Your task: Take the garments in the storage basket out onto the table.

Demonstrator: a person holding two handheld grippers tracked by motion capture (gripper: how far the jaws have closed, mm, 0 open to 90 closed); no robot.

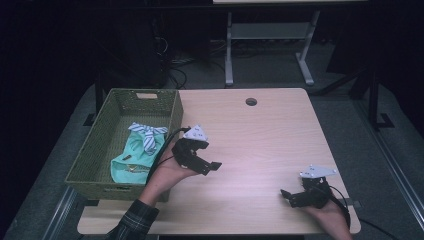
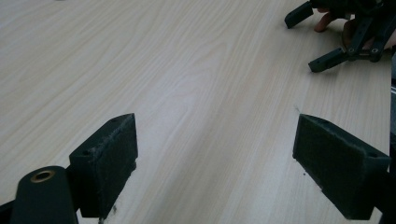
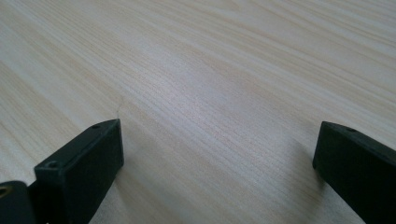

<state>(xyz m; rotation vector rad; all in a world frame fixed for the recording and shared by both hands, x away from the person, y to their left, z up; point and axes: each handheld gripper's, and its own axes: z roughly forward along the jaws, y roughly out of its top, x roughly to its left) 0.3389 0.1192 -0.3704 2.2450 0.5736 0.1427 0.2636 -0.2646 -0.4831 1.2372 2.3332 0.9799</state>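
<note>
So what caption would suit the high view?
Two open grippers over a wooden table, clothes in basket.

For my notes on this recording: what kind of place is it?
Probably a lab or workshop set up for recording, not a home: a bare wooden table with a cable hole, cables on the grey floor, and another metal-legged table behind.

No text, label, brand, number or sign can be read anywhere here.
</note>
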